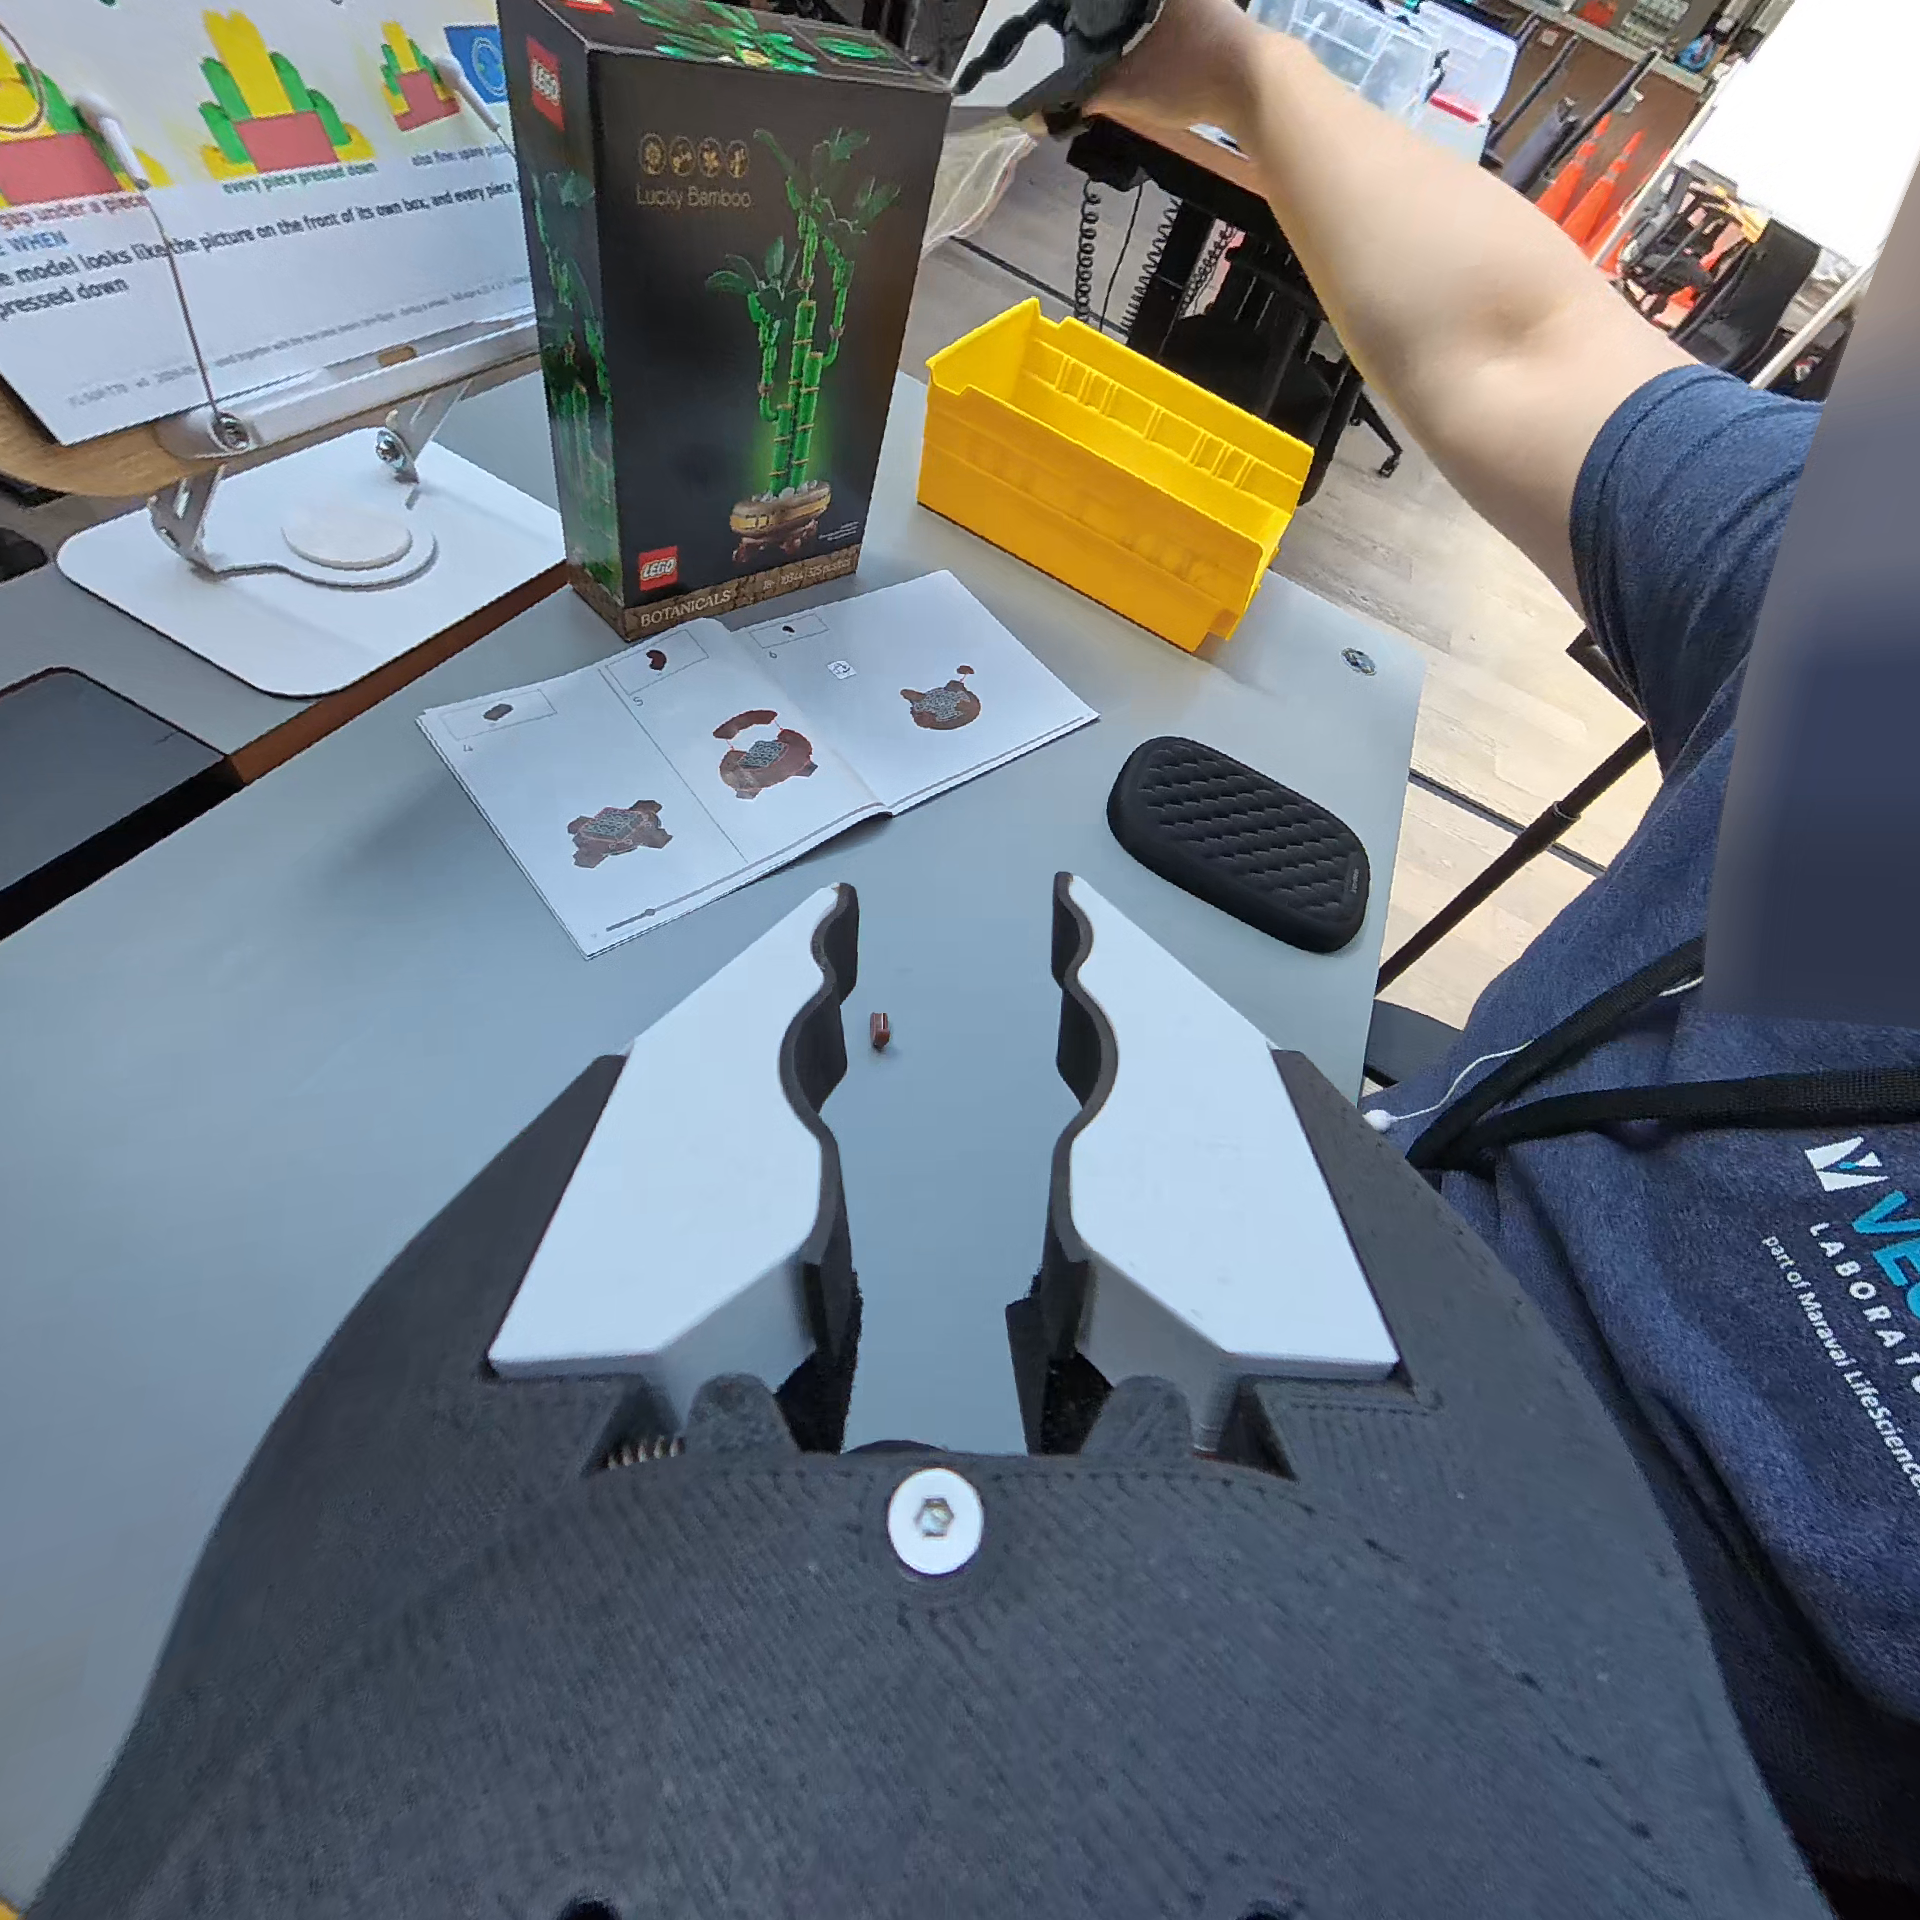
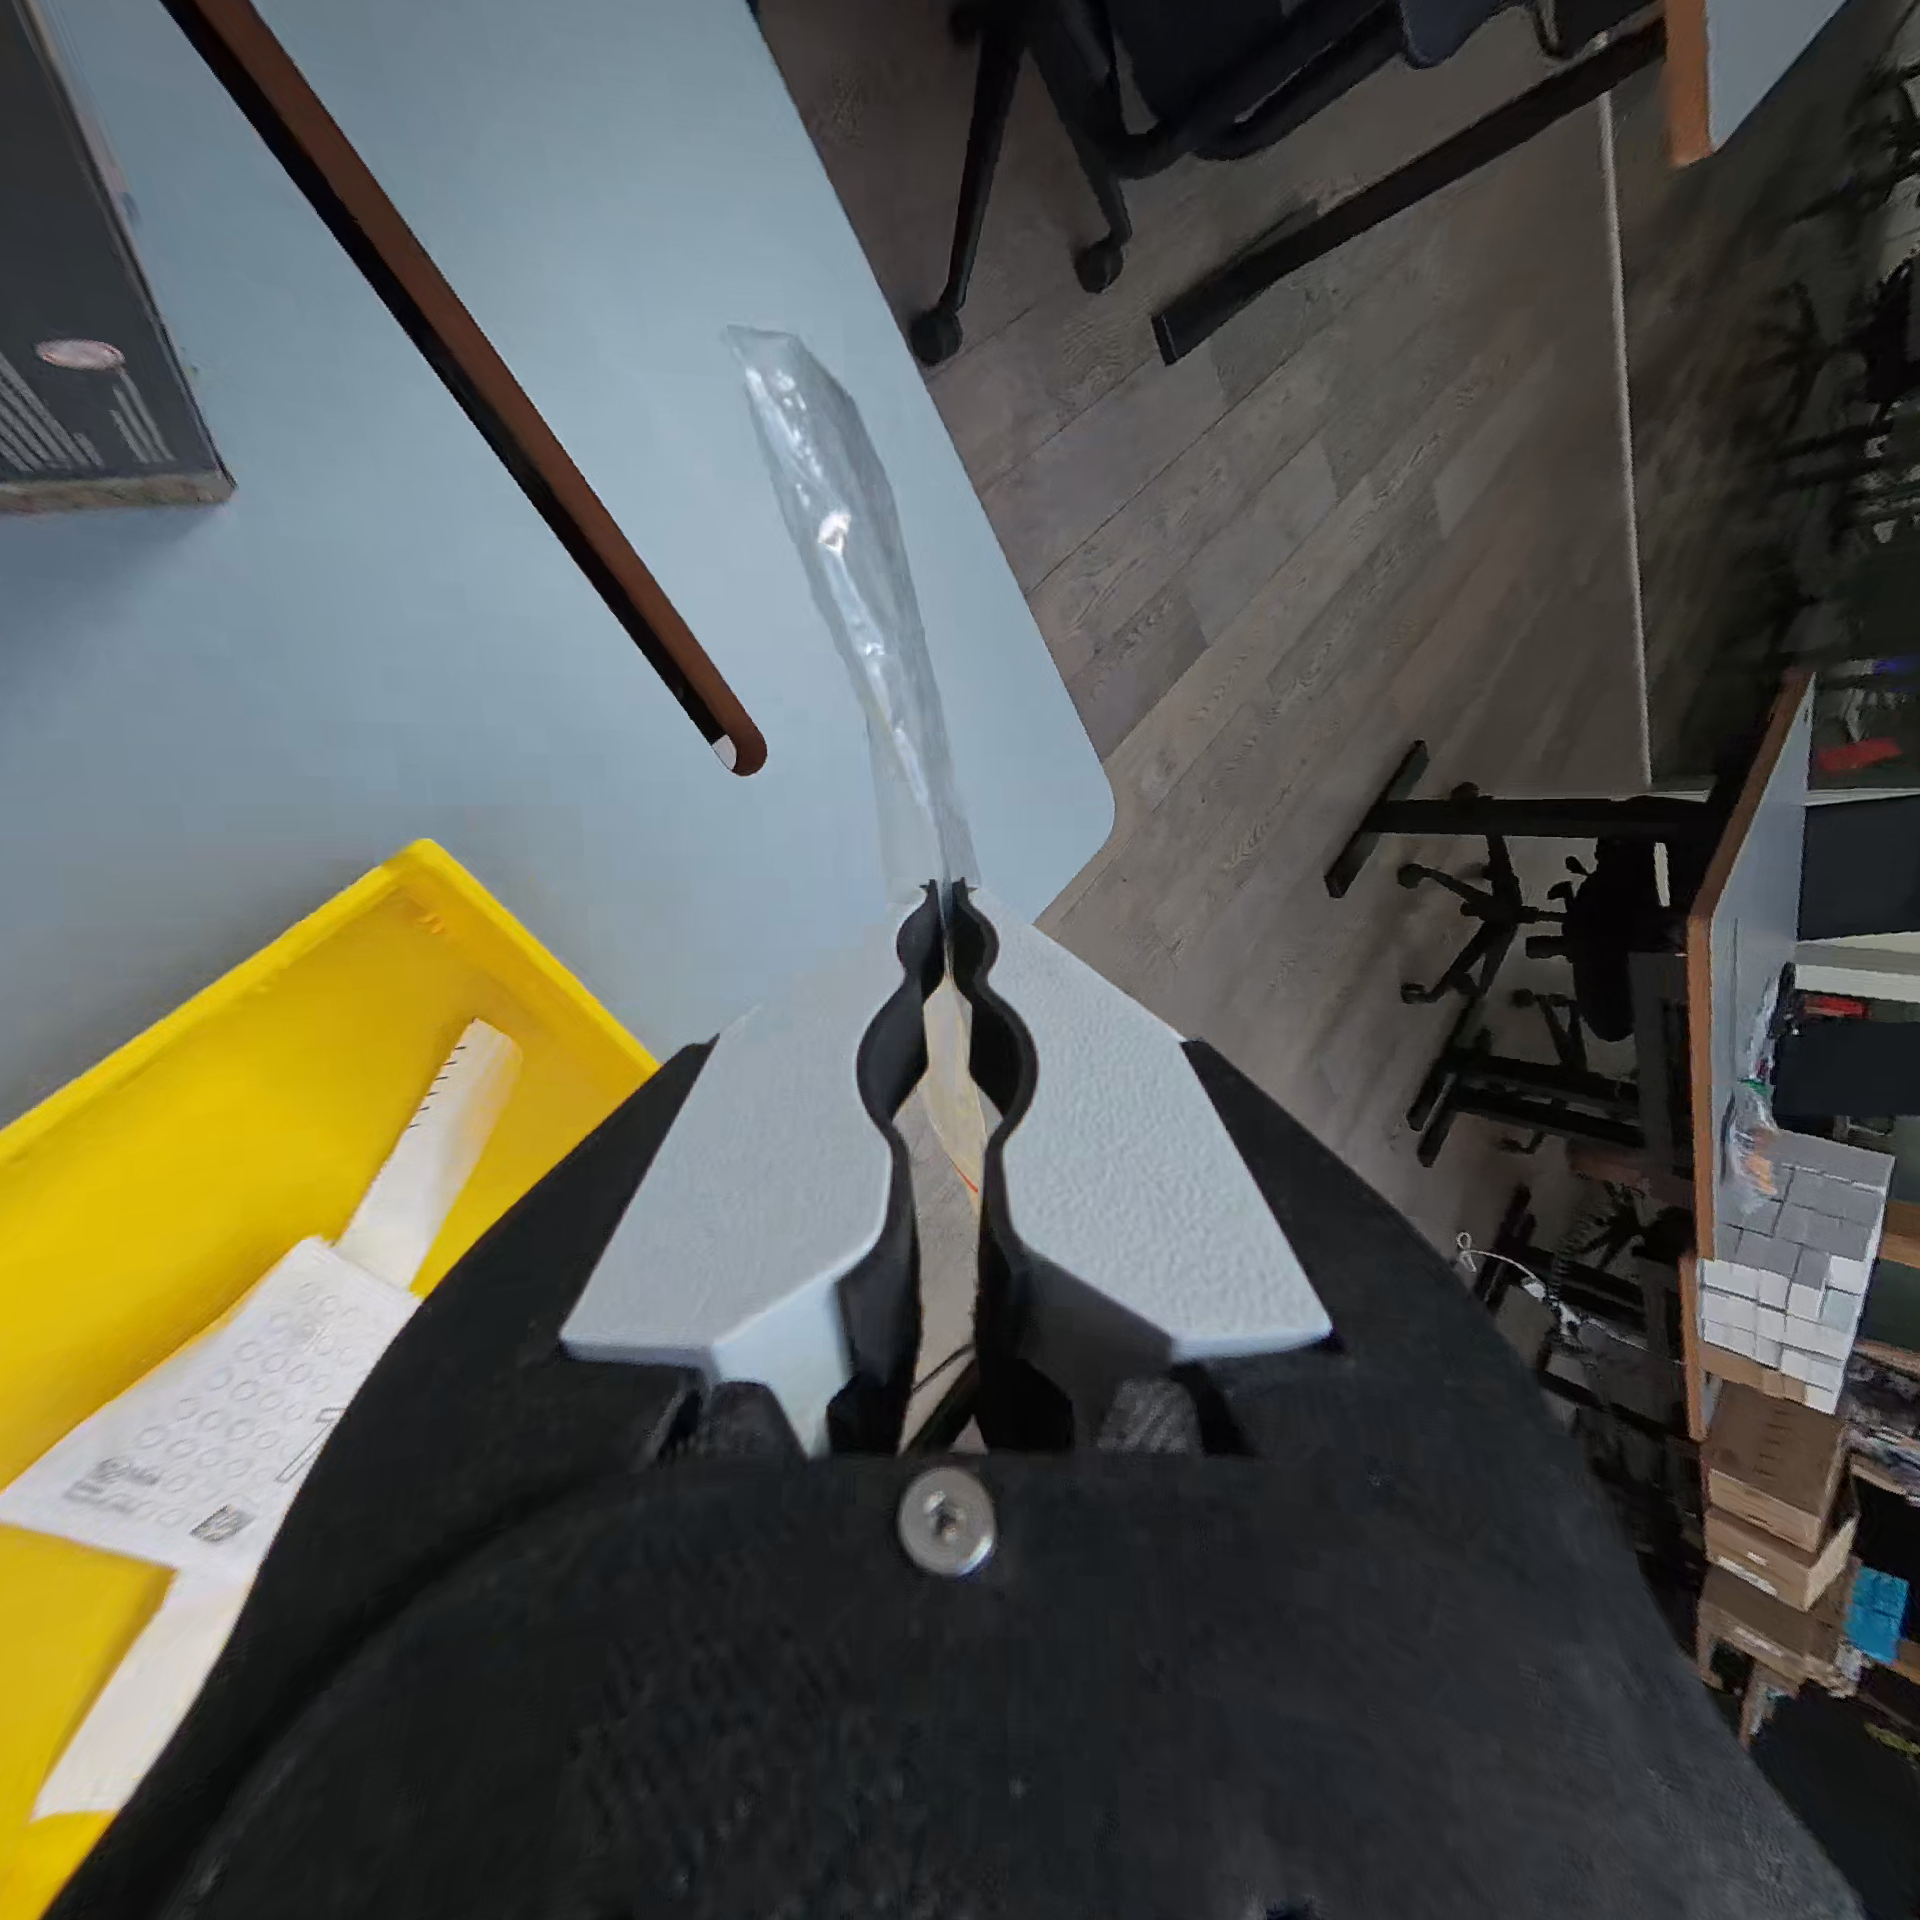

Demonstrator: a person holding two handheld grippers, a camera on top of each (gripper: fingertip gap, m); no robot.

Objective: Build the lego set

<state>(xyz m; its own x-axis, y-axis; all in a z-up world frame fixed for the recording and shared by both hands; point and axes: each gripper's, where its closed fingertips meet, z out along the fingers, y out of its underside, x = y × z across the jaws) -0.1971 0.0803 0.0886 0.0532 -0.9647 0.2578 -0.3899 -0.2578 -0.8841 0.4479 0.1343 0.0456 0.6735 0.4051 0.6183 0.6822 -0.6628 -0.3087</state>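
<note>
My left gripper (image 1: 951, 899) is open and empty, low over the grey table (image 1: 312, 1039). A small brown lego piece (image 1: 881, 1031) lies on the table between its fingers. An open instruction booklet (image 1: 748, 748) lies just beyond. The dark lego box (image 1: 727, 312) stands upright behind it. My right gripper (image 2: 943, 889) is shut on a clear empty plastic bag (image 2: 862, 582), held high above the table's far edge, beside the yellow bin (image 2: 208, 1039). The bag hangs out past the fingertips. In the left wrist view the right gripper (image 1: 1039, 52) shows at the top, on a raised arm.
The yellow bin (image 1: 1112, 468) stands at the back right and holds white paper bags (image 2: 260, 1382). A black padded rest (image 1: 1242, 842) lies right of the booklet. A stand with an instruction sheet (image 1: 260, 208) is at the back left. A person's torso (image 1: 1714, 1247) is at the right. The grippers' ends are close to 65 centimetres from one another.
</note>
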